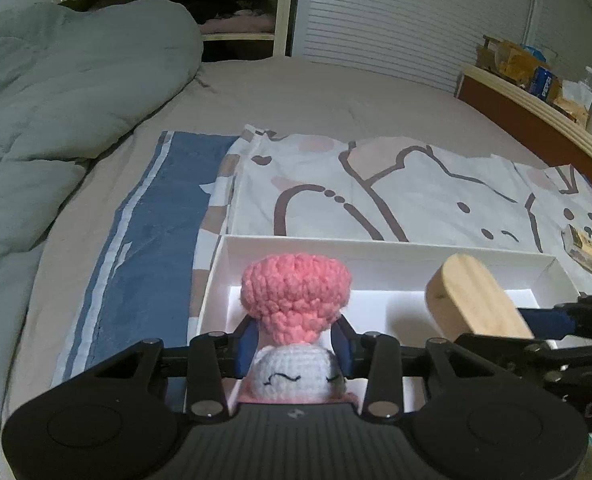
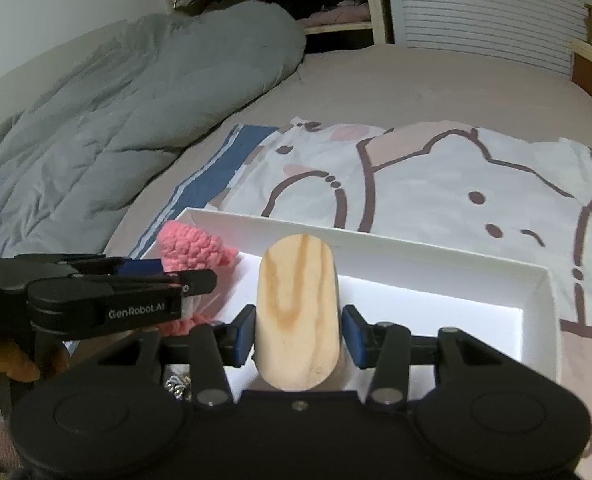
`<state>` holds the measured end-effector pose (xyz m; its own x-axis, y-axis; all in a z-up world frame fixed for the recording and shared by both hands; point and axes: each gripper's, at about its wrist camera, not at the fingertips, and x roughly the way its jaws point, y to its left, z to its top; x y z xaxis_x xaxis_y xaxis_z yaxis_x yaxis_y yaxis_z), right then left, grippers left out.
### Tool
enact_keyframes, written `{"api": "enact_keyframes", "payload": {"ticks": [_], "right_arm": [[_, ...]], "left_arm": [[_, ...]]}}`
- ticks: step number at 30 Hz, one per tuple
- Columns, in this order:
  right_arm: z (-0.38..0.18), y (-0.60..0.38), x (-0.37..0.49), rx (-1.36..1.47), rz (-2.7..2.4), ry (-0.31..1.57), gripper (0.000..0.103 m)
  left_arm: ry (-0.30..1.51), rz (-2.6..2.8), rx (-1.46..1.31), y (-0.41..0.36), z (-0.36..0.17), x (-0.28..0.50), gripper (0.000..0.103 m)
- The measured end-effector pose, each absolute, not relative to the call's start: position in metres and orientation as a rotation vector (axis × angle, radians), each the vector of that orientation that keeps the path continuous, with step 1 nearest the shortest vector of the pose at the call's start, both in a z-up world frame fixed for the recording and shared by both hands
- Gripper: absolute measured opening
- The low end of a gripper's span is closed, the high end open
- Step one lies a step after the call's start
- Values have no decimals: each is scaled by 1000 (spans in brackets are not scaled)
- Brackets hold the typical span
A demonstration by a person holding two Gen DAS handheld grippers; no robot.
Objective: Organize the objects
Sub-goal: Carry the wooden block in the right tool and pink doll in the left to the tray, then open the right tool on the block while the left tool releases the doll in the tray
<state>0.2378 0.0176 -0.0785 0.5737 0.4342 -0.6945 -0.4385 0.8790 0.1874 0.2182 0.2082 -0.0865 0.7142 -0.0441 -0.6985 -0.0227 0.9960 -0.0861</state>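
My left gripper (image 1: 296, 336) is shut on a crocheted toy (image 1: 296, 292) with a pink knobbly top and a white face. It holds the toy above the left end of a shallow white box (image 1: 376, 250). The right gripper (image 2: 298, 332) is shut on a pale oval wooden block (image 2: 298, 280), held over the middle of the same box (image 2: 416, 254). In the left wrist view the block (image 1: 472, 300) hangs to the toy's right. In the right wrist view the left gripper (image 2: 167, 276) and the pink toy (image 2: 191, 248) are close on the left, with a hand (image 2: 11, 364) behind them.
The box lies on a cartoon-printed cloth (image 1: 416, 192) spread over a bed, beside a blue striped cloth (image 1: 155, 240). A bunched grey duvet (image 1: 55, 100) fills the left. A small packaged item (image 1: 584, 248) lies at the right edge. The headboard shelf (image 1: 536, 76) holds boxes.
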Motion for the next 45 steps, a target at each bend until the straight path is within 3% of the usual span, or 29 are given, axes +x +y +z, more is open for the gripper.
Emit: {"api": "enact_keyframes", "payload": {"ticks": [3, 5, 7, 9, 45], "right_arm": [[-85, 20, 242, -7, 502, 824, 47], [-88, 17, 244, 21, 509, 824, 47], [-89, 12, 246, 78, 513, 843, 51], [-88, 5, 246, 121, 512, 845, 57], [-28, -57, 190, 55, 487, 773, 54]], "left_arm": [[769, -29, -91, 209, -88, 221, 45], [771, -32, -95, 209, -88, 221, 66], [756, -50, -109, 210, -84, 217, 71], [755, -61, -111, 209, -81, 214, 71], [759, -40, -96, 173, -4, 144, 71]]}}
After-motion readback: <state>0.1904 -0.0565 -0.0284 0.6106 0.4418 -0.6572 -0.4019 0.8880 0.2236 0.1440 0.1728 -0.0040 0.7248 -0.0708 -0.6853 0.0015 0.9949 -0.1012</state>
